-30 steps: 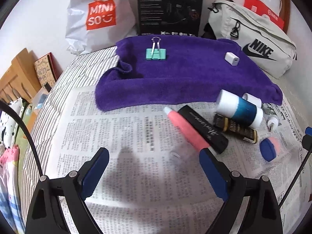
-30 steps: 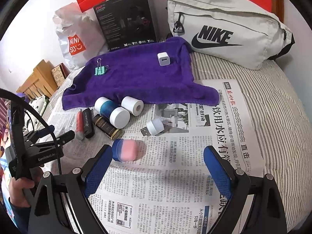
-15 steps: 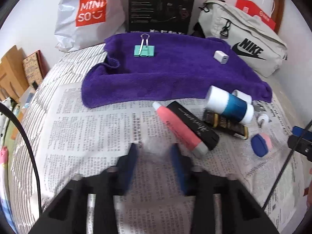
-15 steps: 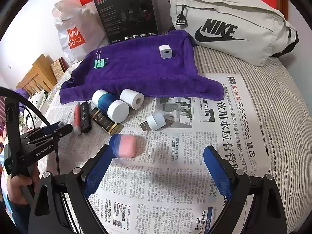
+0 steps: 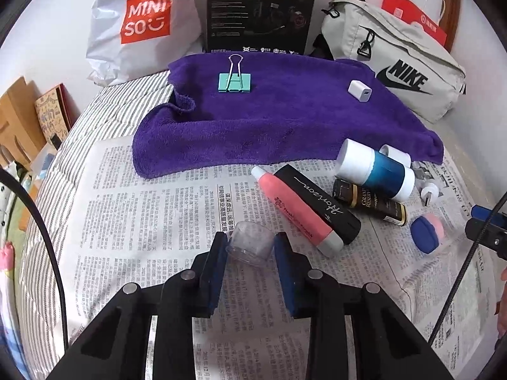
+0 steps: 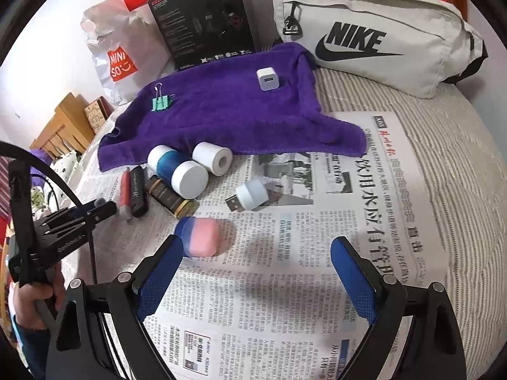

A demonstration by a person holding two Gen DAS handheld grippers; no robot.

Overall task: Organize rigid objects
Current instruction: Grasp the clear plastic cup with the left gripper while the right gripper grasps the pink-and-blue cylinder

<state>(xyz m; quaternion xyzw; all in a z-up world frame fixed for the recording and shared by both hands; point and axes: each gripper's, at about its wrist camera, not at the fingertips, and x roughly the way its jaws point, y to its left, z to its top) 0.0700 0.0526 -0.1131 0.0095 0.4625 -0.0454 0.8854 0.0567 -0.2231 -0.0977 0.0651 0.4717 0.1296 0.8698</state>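
- A striped grey-and-white bedspread (image 6: 443, 171) fills both views, with a sheet of printed newspaper (image 5: 152, 209) spread over its middle and a purple terry towel (image 5: 285, 120) laid across the newspaper's far edge
- Along the white wall at the top of the frames stand a white Miniso plastic bag (image 5: 139, 28), a black product box (image 5: 259, 9) and a pale grey Nike waist bag (image 6: 374, 28)
- Left gripper (image 5: 250, 247), lower centre, pinches a small clear plastic cup (image 5: 252, 243) between its blue pads, just above the newspaper
- Right gripper (image 6: 253, 253) is spread wide over bare newsprint, a pink-and-blue capsule case (image 6: 199, 236) beside its left finger
- Open newspaper lies at lower left of the left wrist view; a cluster of tubes and bottles crowds the right
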